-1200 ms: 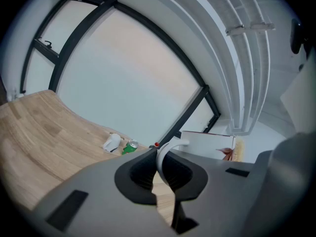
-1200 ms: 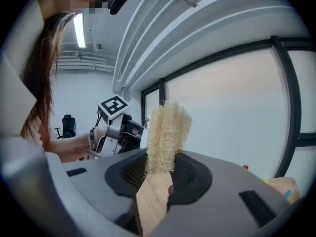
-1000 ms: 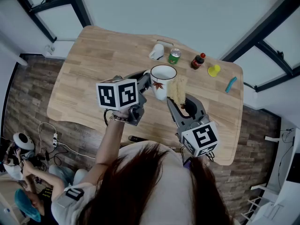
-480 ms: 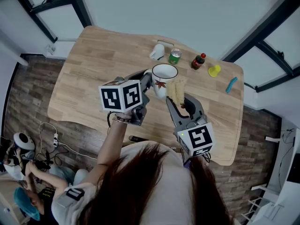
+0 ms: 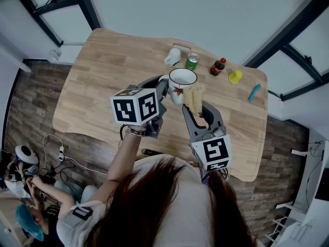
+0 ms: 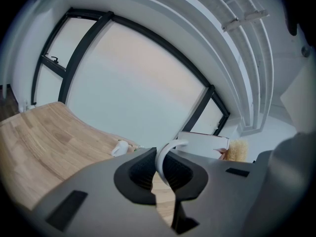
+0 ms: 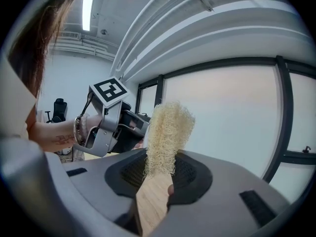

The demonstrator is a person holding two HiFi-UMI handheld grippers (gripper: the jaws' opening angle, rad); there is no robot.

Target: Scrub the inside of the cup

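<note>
The left gripper [image 6: 163, 169] hides much of the cup [image 6: 203, 143].

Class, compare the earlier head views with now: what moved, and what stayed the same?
The left gripper carried the cup slightly farther away. The right gripper shifted a little left. Unchanged: left shut on the cup handle, right on the scrubber, outside the cup.

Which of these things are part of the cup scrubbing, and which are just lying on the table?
In use: cup, its handle in the left hand-held gripper; scrubber in the right hand-held gripper.
Lying about: green can, dark bottle, small white pot, yellow thing, blue thing.
</note>
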